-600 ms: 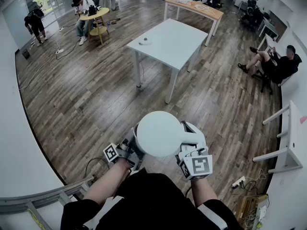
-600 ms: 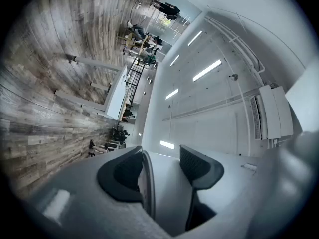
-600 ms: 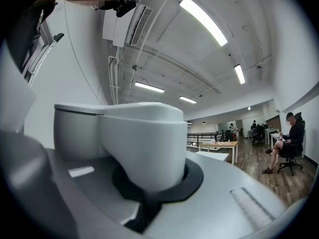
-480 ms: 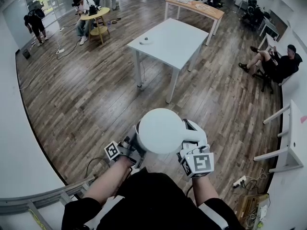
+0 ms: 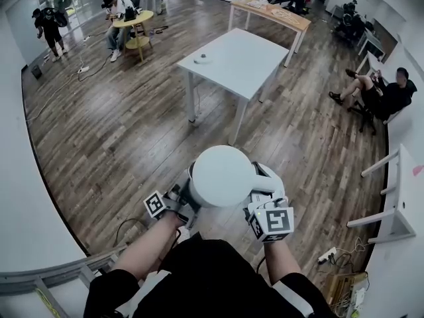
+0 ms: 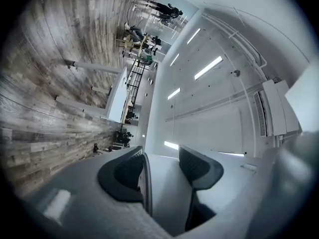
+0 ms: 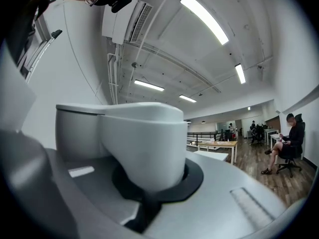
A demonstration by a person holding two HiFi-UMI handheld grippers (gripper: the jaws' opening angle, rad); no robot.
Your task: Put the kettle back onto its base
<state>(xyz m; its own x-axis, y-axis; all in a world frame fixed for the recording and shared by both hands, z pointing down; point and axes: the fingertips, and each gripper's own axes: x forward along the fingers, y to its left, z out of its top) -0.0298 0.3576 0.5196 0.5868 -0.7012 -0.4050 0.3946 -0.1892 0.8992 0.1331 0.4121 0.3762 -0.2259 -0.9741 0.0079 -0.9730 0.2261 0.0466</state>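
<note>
The white kettle (image 5: 222, 176) is held in the air close to my body, lid up, over the wooden floor. My right gripper (image 5: 262, 194) is shut on its handle (image 5: 264, 185); in the right gripper view the white handle (image 7: 134, 138) fills the space just above the closed pads (image 7: 172, 180). My left gripper (image 5: 185, 194) sits at the kettle's left side, partly hidden under it, jaws wide with the white kettle wall (image 6: 164, 193) between the pads (image 6: 199, 168). The small round base (image 5: 203, 58) lies on the white table (image 5: 245, 61) farther ahead.
A wooden table (image 5: 271, 12) stands behind the white one. People sit at a round yellow table (image 5: 132, 22) and on a chair (image 5: 384, 91) at right. White furniture (image 5: 397, 197) lines the right wall. A railing (image 5: 66, 270) runs at lower left.
The kettle and both grippers keep the same hold and barely shift. A person at the far left has walked a little along the wall.
</note>
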